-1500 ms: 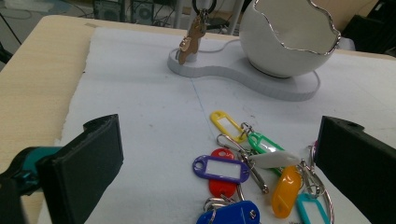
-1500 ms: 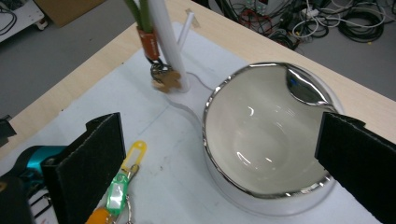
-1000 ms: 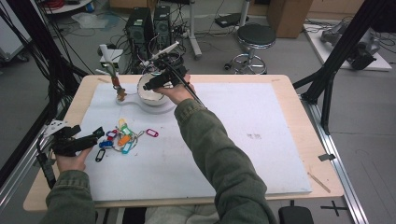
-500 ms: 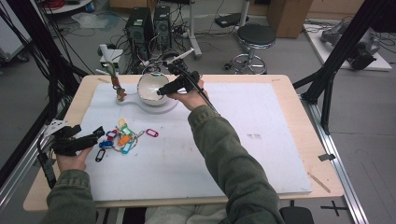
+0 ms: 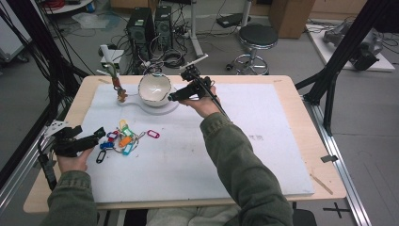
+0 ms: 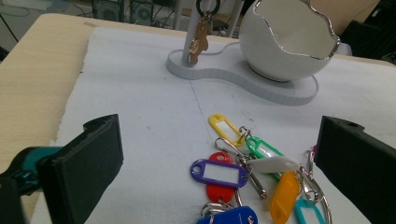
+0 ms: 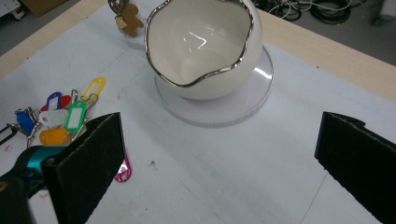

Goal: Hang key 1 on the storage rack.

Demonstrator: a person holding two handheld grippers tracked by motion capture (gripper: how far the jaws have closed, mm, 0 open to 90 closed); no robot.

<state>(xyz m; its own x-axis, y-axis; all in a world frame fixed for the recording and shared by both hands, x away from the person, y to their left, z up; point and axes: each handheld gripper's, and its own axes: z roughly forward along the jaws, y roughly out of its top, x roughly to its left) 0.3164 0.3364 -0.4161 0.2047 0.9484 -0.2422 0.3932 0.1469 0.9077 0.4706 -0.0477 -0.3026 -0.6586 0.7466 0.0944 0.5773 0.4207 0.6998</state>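
Nearest, at the bench's [image 5: 301, 141] left edge: left gripper [image 5: 99, 133], jaws spread wide and holding nothing, aimed at a heap of coloured key tags [image 5: 123, 141] lying just ahead on the white foam mat [image 5: 188, 160]. Seen along its jaws: yellow tag [image 6: 225, 129], purple tag [image 6: 219, 171], orange tag [image 6: 283, 196] and blue tag [image 6: 229, 217], tangled on metal rings. One pink tag [image 5: 153, 134] slightly apart, to the right of the heap. Farther back: right gripper [image 5: 172, 97], jaws likewise released and empty, poised just beside the white egg-shaped bowl [image 5: 154, 88] with silver rim, upright on its white stand [image 5: 162, 109]. Beyond, a gingerbread-man charm [image 5: 122, 96] hanging from the stand's post.
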